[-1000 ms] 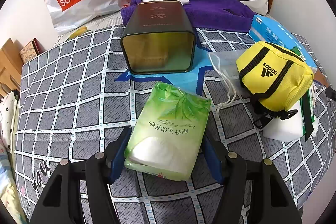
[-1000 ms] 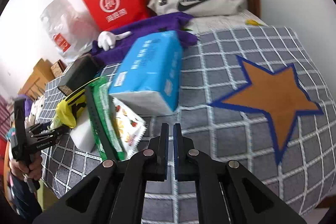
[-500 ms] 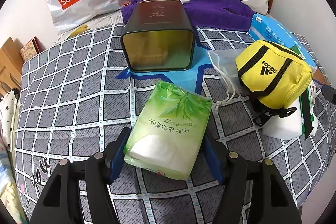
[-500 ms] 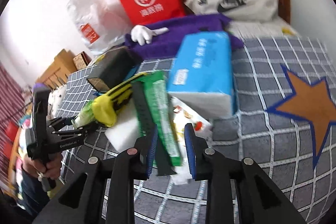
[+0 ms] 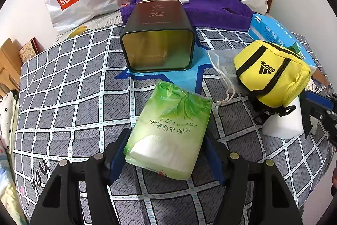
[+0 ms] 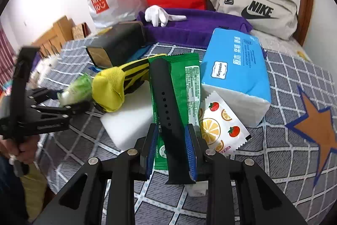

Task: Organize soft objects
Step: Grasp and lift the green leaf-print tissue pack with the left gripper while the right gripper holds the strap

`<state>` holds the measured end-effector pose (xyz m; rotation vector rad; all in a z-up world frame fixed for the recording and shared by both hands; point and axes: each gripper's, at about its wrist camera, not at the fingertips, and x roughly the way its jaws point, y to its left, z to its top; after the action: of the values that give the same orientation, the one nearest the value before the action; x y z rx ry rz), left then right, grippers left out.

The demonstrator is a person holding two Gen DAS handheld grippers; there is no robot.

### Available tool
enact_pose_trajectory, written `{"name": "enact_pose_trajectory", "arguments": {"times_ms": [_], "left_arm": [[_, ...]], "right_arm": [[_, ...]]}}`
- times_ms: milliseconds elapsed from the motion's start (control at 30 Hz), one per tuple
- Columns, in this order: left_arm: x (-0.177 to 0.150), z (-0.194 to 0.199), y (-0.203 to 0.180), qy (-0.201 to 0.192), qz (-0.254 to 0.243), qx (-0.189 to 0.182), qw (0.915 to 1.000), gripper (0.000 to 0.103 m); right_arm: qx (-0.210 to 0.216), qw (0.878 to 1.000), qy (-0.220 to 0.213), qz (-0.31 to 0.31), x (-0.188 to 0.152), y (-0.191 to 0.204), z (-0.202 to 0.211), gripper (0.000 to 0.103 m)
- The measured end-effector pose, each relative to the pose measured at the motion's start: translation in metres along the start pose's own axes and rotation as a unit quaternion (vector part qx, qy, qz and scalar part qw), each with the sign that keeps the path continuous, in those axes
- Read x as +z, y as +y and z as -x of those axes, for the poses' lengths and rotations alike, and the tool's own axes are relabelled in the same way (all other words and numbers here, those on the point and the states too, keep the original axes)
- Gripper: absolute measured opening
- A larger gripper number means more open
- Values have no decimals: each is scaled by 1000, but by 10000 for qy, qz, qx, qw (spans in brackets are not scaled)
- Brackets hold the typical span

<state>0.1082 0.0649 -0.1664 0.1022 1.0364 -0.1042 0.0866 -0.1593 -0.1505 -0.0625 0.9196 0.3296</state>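
A bed (image 5: pixel 63 81) with a grey checked cover fills the room's corner, bags lined along the wall behind it. The left hand-held gripper (image 5: pixel 164 153) grips the green tissue pack (image 5: pixel 170 130) by its two long sides, blue pads pressed into the soft wrapper; the pack lies on the cover, pointing at the open mouth of the dark tin (image 5: pixel 158 45), which lies on its side, probably as the bin to fill. Clear cover lies between pack and tin, so a straight push or lift looks unobstructed.

The right hand-held gripper (image 6: pixel 171 151) straddles a black strap (image 6: pixel 168 107) lying on a green packet (image 6: pixel 185 85); the jaws stand partly apart, and whether the pads press on the strap I cannot tell. This side is crowded: a white foam block (image 6: pixel 128 121), the yellow pouch (image 6: pixel 113 88), a fruit-print sachet (image 6: pixel 223 125) and a blue tissue box (image 6: pixel 236 69) lie touching or overlapping. The bed's edge is near below both tools, so anything nudged outward could slide off.
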Motion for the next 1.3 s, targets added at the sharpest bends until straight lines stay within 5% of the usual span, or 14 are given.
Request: {"name": "enact_pose_trajectory", "arguments": {"times_ms": [267,567,1300], "left_arm": [[0,0,0,7,8,11,10000,65],[-2,3,2,-11,89,-51,9999,61],[33,72,19,-586,528,-328,9963,59]], "right_arm": [[-730,9942,2,792,-4,22,-9,20],[-113,9996,-157,216,-7,0,20,20],[128,9983,-558,140,35,-17,59,20]]}}
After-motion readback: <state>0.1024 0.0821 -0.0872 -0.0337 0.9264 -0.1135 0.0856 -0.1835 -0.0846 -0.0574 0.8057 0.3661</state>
